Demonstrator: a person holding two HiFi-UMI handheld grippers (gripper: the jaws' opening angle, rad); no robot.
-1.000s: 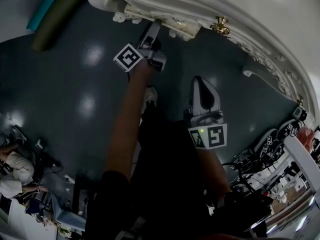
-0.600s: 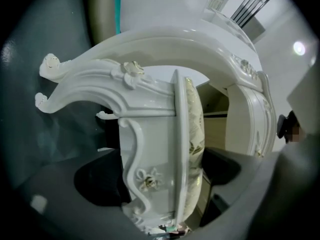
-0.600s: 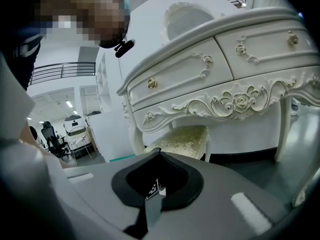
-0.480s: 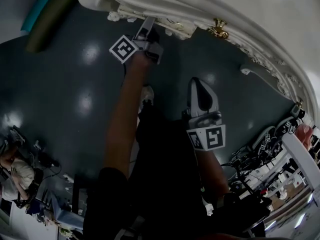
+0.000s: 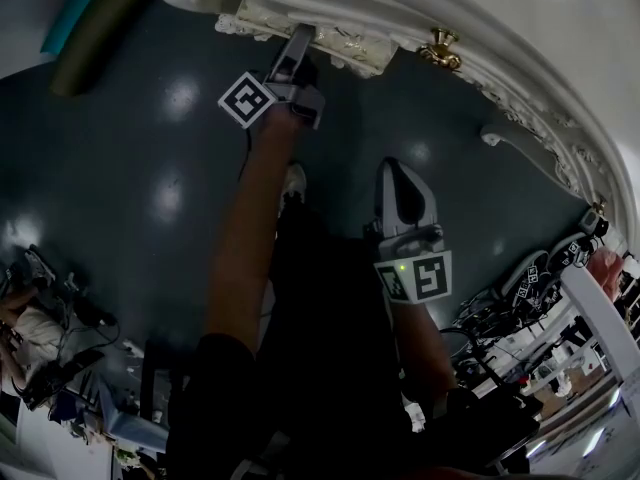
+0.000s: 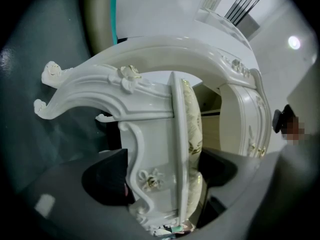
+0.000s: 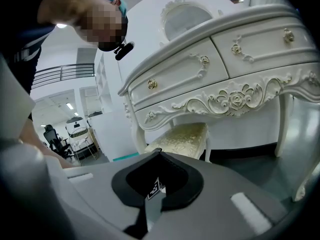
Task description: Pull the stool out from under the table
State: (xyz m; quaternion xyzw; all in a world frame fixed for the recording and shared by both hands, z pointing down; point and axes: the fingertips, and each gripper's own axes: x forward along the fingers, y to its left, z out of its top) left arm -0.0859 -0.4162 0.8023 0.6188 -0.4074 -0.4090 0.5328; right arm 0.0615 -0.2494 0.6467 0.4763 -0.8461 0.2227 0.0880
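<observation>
The stool [image 6: 150, 134] has a white carved frame and a cream cushion [image 6: 192, 114]. It stands under the ornate white table [image 5: 450, 8], and the right gripper view shows it there too, stool [image 7: 180, 136] below table [image 7: 220, 64]. My left gripper [image 5: 298, 53] reaches to the table's edge. The seat lies sideways between its jaws in the left gripper view, left gripper [image 6: 162, 176]. The jaws are closing, with the dark pads [image 6: 107, 176] against the frame and the cushion. My right gripper [image 5: 402, 173] hangs back over the floor, shut and empty, right gripper [image 7: 159, 154].
Dark teal glossy floor [image 5: 150, 168]. A rolled green and teal mat [image 5: 95, 23] lies at the far left. Cables and gear [image 5: 60, 328] clutter the lower left, and more equipment [image 5: 520, 298] stands at the right. A curved table leg [image 5: 520, 138] is right of the gripper.
The left gripper has moved forward and up to the table's edge. The right gripper has barely shifted.
</observation>
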